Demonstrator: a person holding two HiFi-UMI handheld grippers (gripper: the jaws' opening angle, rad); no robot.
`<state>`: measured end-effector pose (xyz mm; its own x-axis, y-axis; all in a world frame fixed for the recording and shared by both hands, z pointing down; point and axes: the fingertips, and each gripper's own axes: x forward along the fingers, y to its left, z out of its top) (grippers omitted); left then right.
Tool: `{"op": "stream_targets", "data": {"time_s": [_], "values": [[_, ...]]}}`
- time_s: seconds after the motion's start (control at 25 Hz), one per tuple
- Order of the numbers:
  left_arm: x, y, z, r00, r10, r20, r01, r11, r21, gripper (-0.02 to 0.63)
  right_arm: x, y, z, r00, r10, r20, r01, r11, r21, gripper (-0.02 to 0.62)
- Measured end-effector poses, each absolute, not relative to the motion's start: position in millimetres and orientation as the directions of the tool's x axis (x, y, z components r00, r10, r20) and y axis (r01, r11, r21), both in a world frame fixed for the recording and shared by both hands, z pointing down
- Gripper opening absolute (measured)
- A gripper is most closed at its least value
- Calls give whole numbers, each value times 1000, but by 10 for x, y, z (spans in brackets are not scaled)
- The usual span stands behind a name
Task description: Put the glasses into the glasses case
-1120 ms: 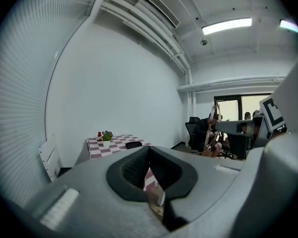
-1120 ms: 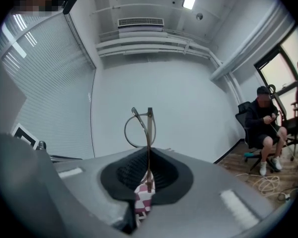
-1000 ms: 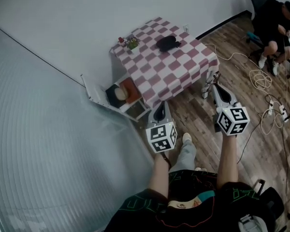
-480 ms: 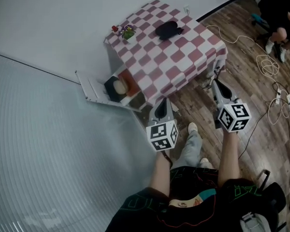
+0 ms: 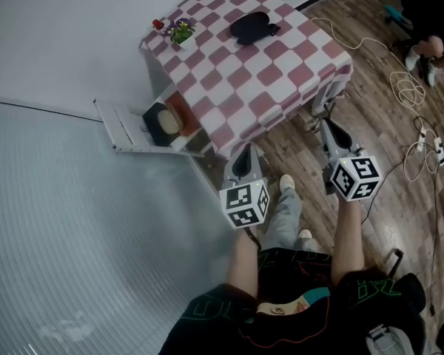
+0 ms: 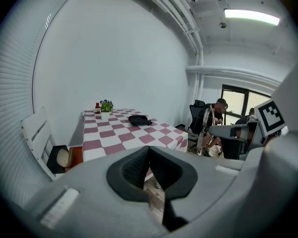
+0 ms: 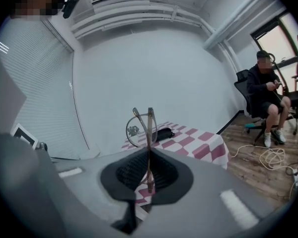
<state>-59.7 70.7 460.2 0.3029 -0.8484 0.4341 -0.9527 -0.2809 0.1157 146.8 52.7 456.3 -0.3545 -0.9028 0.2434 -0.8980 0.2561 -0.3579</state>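
Observation:
A black glasses case (image 5: 251,26) lies closed on the far part of the checkered table (image 5: 281,80); it also shows small in the left gripper view (image 6: 139,119) and the right gripper view (image 7: 162,132). My right gripper (image 7: 149,152) is shut on the thin-framed glasses (image 7: 141,124), which stand upright out of its jaws. In the head view this gripper (image 5: 328,130) hangs by the table's near right corner. My left gripper (image 6: 148,150) is shut with nothing in it, and sits (image 5: 244,163) just short of the table's near edge. Both are well away from the case.
A small potted plant (image 5: 181,30) and a red bottle (image 5: 158,24) stand at the table's far left corner. A white folding chair (image 5: 122,124) leans by the wall at left. Cables (image 5: 407,87) lie on the wood floor at right, near a seated person (image 7: 265,90).
The table has drawn nearer and lower in the head view as I walk toward it. Both grippers keep their pose, the right one still shut on the glasses.

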Motion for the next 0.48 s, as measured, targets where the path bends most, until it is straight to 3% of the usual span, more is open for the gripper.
{"op": "stream_targets", "data": {"time_s": [0.48], "values": [[-552,285,4910,313,-837,450,-948,-250,195,9,1305,124,4641,-395,-869,297,-900,302,-314,11]]}}
